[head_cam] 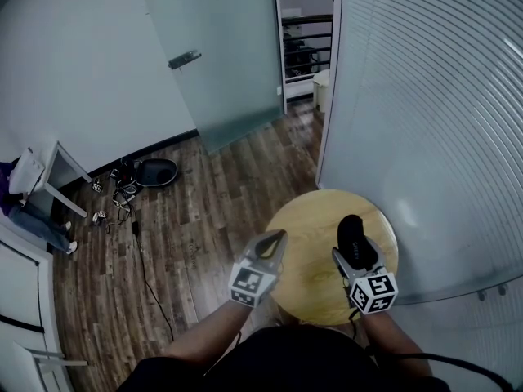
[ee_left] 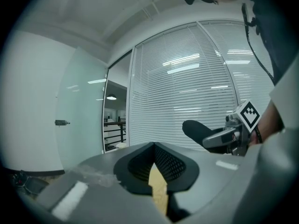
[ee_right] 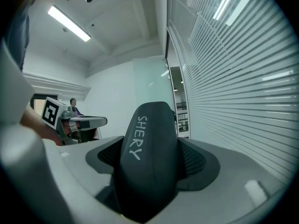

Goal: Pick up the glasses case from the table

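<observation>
**Q:** Round wooden table point(head_cam: 304, 261) on plank floor point(head_cam: 208, 190), beside a slatted glass wall point(head_cam: 425, 104). Where is the glasses case point(head_cam: 355, 237)?

**A:** It is clamped in the right gripper point(head_cam: 353, 251), whose jaws press against its two sides, over the tabletop. Its far end projects past the jaw tips, and its lettered face is turned toward that gripper's camera. The left gripper point(head_cam: 274, 240) hovers alongside with its jaws together, holding nothing.

**Q:** What is the risk from here?

**A:** The shell looks smooth and rounded, and the pads seem to hold only its rear part. A tilt or a quick swing could let it pivot or slide out and drop onto the table or the floor.

**Q:** Is anything hard to make out?

**A:** I cannot tell whether the case's underside is clear of the wood. From overhead the case merges with the gripper, and neither gripper view shows a gap beneath it. The case's own bulk also hides where the pads meet its lower half.
</observation>
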The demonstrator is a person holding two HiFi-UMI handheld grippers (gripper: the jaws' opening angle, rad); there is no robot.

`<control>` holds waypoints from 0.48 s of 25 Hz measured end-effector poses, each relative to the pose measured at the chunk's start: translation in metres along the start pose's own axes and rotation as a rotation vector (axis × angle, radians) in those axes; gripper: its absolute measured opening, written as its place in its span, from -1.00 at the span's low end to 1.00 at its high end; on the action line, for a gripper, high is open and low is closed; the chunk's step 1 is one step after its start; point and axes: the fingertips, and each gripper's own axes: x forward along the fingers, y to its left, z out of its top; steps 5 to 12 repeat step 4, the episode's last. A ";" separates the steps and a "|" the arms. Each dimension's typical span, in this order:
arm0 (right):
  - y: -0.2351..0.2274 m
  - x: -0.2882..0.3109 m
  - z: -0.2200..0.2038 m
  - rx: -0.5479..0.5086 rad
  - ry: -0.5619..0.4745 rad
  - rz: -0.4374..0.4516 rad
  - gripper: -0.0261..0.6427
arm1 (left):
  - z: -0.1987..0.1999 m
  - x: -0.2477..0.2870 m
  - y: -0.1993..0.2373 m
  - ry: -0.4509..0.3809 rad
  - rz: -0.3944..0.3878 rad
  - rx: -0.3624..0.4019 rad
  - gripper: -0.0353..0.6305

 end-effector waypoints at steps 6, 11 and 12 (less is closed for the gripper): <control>-0.002 0.005 0.003 0.003 -0.002 0.007 0.17 | 0.001 0.002 0.008 0.001 0.020 -0.001 -0.88; -0.002 0.005 0.003 0.003 -0.002 0.007 0.17 | 0.001 0.002 0.008 0.001 0.020 -0.001 -0.88; -0.002 0.005 0.003 0.003 -0.002 0.007 0.17 | 0.001 0.002 0.008 0.001 0.020 -0.001 -0.88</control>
